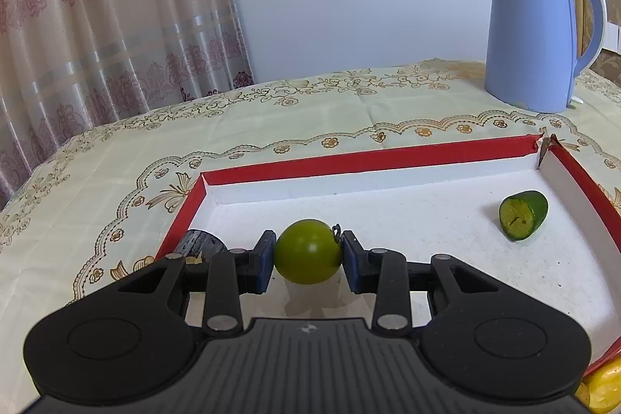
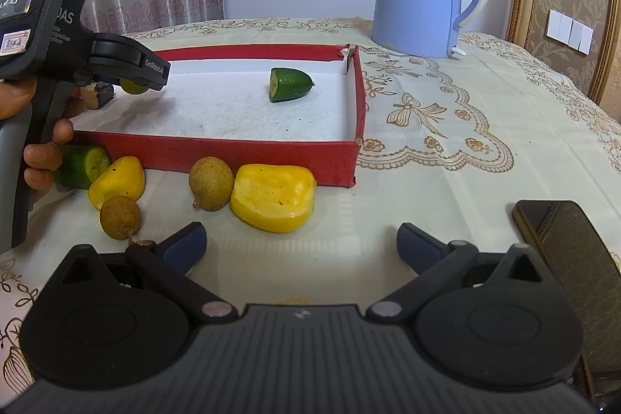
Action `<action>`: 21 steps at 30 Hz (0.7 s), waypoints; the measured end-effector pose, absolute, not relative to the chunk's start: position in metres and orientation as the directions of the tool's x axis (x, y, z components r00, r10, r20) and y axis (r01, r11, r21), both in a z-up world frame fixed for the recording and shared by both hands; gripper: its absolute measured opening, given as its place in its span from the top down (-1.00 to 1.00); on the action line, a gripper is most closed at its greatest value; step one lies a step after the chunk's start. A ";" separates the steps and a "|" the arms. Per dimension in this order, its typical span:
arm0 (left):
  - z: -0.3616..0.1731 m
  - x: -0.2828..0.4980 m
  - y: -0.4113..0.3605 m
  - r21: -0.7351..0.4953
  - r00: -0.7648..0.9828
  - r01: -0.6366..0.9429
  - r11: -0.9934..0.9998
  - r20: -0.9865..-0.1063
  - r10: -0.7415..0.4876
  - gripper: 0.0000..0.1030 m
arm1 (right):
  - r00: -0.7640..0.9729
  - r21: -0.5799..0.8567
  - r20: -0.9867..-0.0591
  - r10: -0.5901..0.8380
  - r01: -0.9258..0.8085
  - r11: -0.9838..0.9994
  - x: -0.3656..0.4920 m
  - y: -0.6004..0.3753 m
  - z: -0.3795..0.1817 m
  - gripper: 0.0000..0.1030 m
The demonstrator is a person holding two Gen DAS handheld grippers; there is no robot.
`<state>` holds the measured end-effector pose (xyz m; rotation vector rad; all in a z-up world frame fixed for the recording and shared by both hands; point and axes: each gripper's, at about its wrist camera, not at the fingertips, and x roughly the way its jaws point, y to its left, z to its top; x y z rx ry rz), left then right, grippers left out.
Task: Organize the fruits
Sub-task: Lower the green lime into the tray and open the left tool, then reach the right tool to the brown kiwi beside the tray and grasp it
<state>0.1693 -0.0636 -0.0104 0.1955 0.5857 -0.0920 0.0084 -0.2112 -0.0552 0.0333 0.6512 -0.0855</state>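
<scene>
Placing step: my left gripper (image 1: 308,253) pinches the round green fruit (image 1: 308,251) low over the red box (image 1: 349,158) floor, so next I ease the pads apart; my right gripper (image 2: 300,245) waits open-jawed short of the yellow piece (image 2: 271,196).

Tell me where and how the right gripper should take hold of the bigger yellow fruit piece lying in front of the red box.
Grip the big yellow piece across its shorter span, one pad on the near face and one on the side facing the red box, coming down from above. It lies flat and is wider than deep. The open right gripper should probably avoid the brown round fruit touching its left end.
</scene>
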 end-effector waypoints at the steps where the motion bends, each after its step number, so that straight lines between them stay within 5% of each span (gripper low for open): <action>1: -0.010 0.170 -0.064 0.159 0.830 0.141 0.977 -0.557 -0.029 0.32 | 0.792 0.004 -0.607 -0.069 0.090 0.996 0.008 -0.211 -0.055 -1.00; 10: -0.011 0.171 -0.065 0.158 0.827 0.141 0.977 -0.561 -0.029 0.30 | 0.792 0.003 -0.607 -0.069 0.090 0.996 0.008 -0.211 -0.055 -1.00; 16: -0.005 0.168 -0.060 0.137 0.831 0.132 0.982 -0.555 -0.034 -0.07 | 0.792 0.003 -0.607 -0.070 0.090 0.996 0.008 -0.211 -0.055 -1.00; 21: 0.010 0.151 -0.050 0.119 0.852 0.119 0.986 -0.522 -0.040 -0.10 | 0.792 0.002 -0.607 -0.070 0.090 0.996 0.009 -0.211 -0.055 -1.00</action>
